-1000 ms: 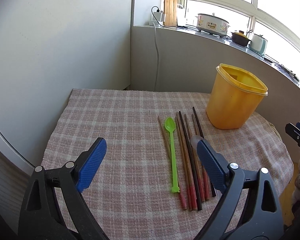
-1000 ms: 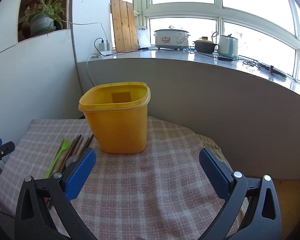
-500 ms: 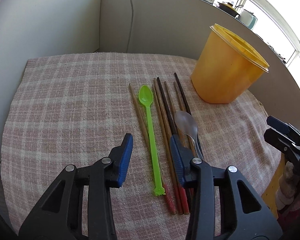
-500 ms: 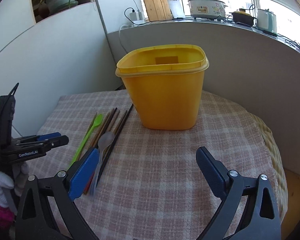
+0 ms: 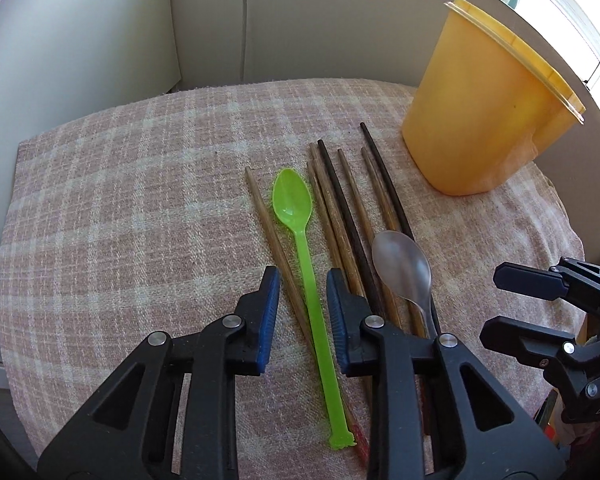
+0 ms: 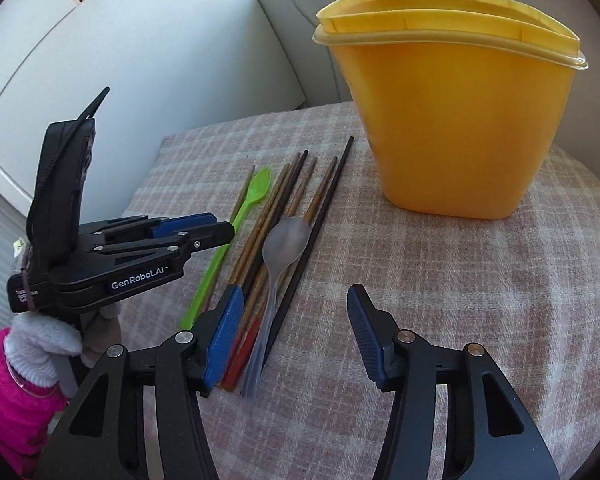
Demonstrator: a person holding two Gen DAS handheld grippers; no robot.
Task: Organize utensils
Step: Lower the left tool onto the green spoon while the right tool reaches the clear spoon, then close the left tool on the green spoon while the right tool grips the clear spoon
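A green plastic spoon (image 5: 300,232) lies on the checked cloth beside several wooden chopsticks (image 5: 340,216) and a clear spoon (image 5: 402,268). My left gripper (image 5: 302,300) is low over the cloth, its blue pads either side of the green spoon's handle and one chopstick, narrowly open and not touching them. It shows from the side in the right wrist view (image 6: 216,226). My right gripper (image 6: 296,316) is open, hovering over the chopstick ends and the clear spoon's handle (image 6: 268,308). The yellow tub (image 6: 448,120) stands open to the right.
The checked cloth (image 5: 120,220) covers a small table against white walls. The yellow tub (image 5: 484,108) stands at its far right corner. The cloth drops off at the right edge, where my right gripper (image 5: 540,304) hangs.
My left gripper has dropped and moved forward, and its jaws have narrowed around the green spoon's handle. My right gripper has tilted down and swung left toward the utensils.
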